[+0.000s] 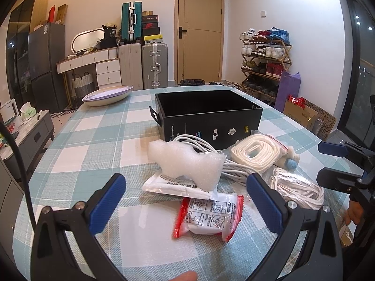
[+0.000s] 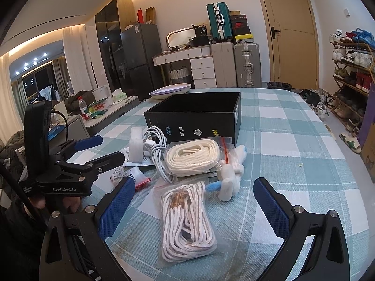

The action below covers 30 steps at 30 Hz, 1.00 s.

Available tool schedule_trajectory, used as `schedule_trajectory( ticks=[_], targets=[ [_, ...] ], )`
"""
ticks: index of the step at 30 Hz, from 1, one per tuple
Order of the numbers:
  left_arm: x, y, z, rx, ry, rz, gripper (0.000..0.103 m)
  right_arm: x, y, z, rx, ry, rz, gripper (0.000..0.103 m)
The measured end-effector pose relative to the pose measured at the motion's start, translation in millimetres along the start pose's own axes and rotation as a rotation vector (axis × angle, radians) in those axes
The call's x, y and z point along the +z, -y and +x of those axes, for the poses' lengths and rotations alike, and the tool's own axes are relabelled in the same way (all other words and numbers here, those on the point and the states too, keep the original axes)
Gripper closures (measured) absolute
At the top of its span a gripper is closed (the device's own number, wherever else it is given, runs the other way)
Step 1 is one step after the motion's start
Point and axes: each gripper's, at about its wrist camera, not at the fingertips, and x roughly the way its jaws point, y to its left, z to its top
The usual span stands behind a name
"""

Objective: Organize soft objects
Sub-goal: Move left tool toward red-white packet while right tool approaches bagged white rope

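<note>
An open black box (image 1: 208, 114) (image 2: 194, 119) stands on the checked tablecloth. In front of it lie soft items: a white foam piece (image 1: 185, 161) (image 2: 136, 144), a white cable bundle (image 1: 232, 166) (image 2: 155, 147), a bagged cream strap coil (image 1: 255, 153) (image 2: 194, 157), a bagged white cord (image 1: 297, 188) (image 2: 187, 220), a red-edged packet (image 1: 208, 217) (image 2: 131, 175), a flat white packet (image 1: 171, 185) and a small white plush (image 2: 230, 180). My left gripper (image 1: 185, 201) (image 2: 105, 149) is open above the red-edged packet. My right gripper (image 2: 194, 206) (image 1: 328, 161) is open above the bagged cord.
A shallow oval dish (image 1: 106, 94) (image 2: 171, 91) sits at the table's far left. Suitcases (image 1: 154, 65), a drawer unit (image 1: 107, 70) and a shoe rack (image 1: 264, 63) stand beyond the table. A low side table (image 1: 30, 131) is to the left.
</note>
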Motion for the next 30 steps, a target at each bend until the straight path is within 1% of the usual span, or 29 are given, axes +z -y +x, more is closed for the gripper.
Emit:
schedule_trajectory(
  ticks=[9, 14, 15, 17, 20, 21, 24, 28, 30],
  targets=[
    [0, 6, 0, 0.002, -0.010, 0.047, 0.000, 0, -1, 3, -0.013, -0.024, -0.012, 0.000],
    [2, 6, -2, -0.019, -0.017, 0.036, 0.000, 0, -2, 2, -0.018, -0.027, -0.025, 0.000],
    [2, 6, -3, -0.014, -0.019, 0.037, 0.000, 0, -1, 2, -0.016, -0.030, -0.026, 0.000],
    [1, 6, -2, -0.013, -0.029, 0.037, 0.000, 0, -2, 3, -0.016, -0.038, -0.027, 0.000],
    [-1, 4, 2, -0.045, -0.059, 0.021, 0.000, -1, -1, 7, -0.018, -0.059, -0.026, 0.000],
    [-1, 3, 3, -0.044, -0.066, 0.021, 0.000, -1, -1, 8, -0.018, -0.066, -0.027, 0.000],
    [-2, 4, 6, -0.036, -0.080, 0.032, 0.000, -1, -2, 10, -0.024, -0.080, -0.036, 0.000],
    [-3, 7, 10, -0.042, -0.103, 0.056, 0.000, -3, -2, 15, -0.036, -0.103, -0.046, 0.000],
    [-3, 8, 10, -0.057, -0.108, 0.060, 0.000, -4, -3, 18, -0.041, -0.116, -0.058, 0.000]
  ],
)
